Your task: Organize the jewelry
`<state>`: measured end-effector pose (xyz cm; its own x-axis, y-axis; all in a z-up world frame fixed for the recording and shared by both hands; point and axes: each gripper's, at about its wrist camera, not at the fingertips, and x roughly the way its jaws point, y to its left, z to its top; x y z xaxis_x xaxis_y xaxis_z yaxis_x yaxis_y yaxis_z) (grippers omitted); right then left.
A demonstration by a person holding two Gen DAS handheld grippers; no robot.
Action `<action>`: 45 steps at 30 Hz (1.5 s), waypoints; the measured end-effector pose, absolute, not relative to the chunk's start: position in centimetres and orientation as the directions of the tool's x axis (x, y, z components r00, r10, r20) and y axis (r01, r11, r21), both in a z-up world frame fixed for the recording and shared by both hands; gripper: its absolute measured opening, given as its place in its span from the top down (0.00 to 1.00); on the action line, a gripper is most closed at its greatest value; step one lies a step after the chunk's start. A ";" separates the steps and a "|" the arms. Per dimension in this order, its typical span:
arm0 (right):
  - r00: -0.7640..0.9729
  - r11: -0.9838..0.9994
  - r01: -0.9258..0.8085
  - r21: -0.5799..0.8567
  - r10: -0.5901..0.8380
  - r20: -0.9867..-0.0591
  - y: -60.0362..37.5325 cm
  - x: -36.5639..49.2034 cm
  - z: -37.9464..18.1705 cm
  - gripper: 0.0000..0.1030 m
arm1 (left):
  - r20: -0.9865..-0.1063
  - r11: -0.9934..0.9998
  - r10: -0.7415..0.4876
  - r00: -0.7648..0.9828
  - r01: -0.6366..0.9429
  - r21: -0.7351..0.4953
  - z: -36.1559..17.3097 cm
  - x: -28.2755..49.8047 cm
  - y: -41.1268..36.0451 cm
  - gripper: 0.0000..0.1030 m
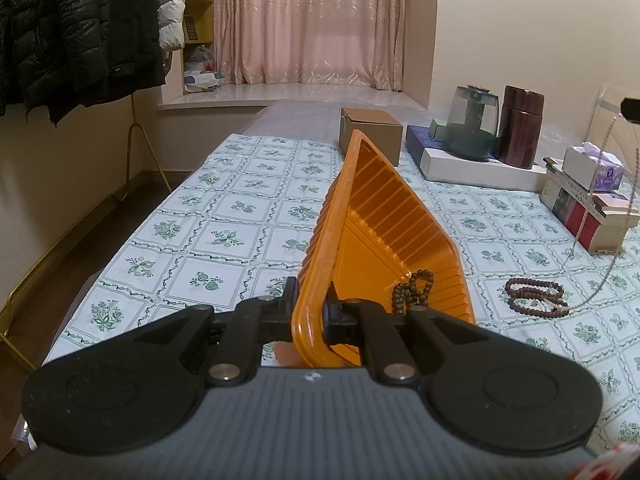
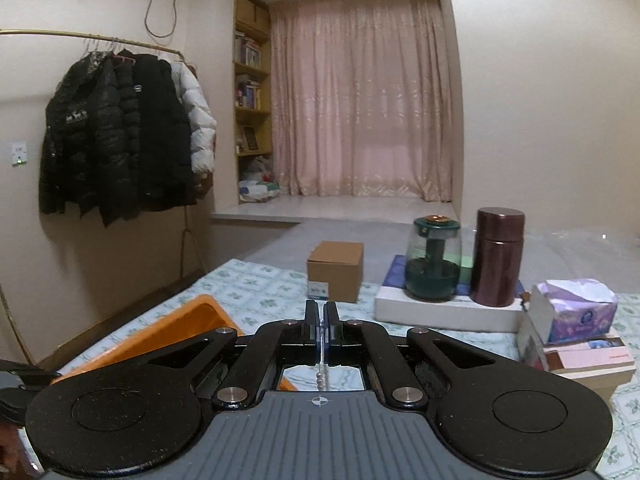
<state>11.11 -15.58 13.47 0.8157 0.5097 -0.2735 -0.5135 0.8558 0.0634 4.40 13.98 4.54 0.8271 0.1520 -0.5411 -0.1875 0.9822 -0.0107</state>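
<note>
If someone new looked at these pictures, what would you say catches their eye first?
Probably the orange tray, tilted up on the flowered tablecloth with the left gripper clamped on its rim and a dark bead string lying in its low corner. Next, the thin chain hanging from the shut right gripper, its lower end trailing by the brown bead bracelet on the cloth.

Home bedroom, hung coats (image 2: 120,136), curtains (image 2: 360,92), bookshelf (image 2: 250,72)
</note>
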 end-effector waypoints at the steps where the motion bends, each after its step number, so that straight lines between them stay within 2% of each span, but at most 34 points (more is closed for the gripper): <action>1: 0.810 0.850 -0.522 0.066 0.519 -0.274 -15.3 11.1 13.6 0.99 | -0.541 0.982 0.152 0.827 -0.187 -0.011 4.5 4.4 14.0 0.91; 17: 0.632 0.684 -0.711 0.164 0.724 -0.279 -5.7 11.9 14.2 0.99 | -0.541 0.983 0.150 0.827 -0.185 -0.012 4.6 4.3 13.9 0.91; 29: 0.605 0.713 -0.690 0.123 0.662 -0.443 -2.3 16.4 7.5 0.99 | -0.542 0.983 0.147 0.827 -0.183 -0.013 4.7 4.3 13.7 0.91; 39: 0.535 0.671 -0.715 0.195 0.705 -0.465 -2.4 17.3 6.5 0.98 | -0.543 0.983 0.147 0.827 -0.184 -0.014 4.7 4.3 13.8 0.91; 45: 0.589 0.719 -0.666 0.198 0.670 -0.451 -4.9 17.1 7.0 0.97 | -0.543 0.983 0.146 0.827 -0.185 -0.017 4.6 4.3 13.8 0.91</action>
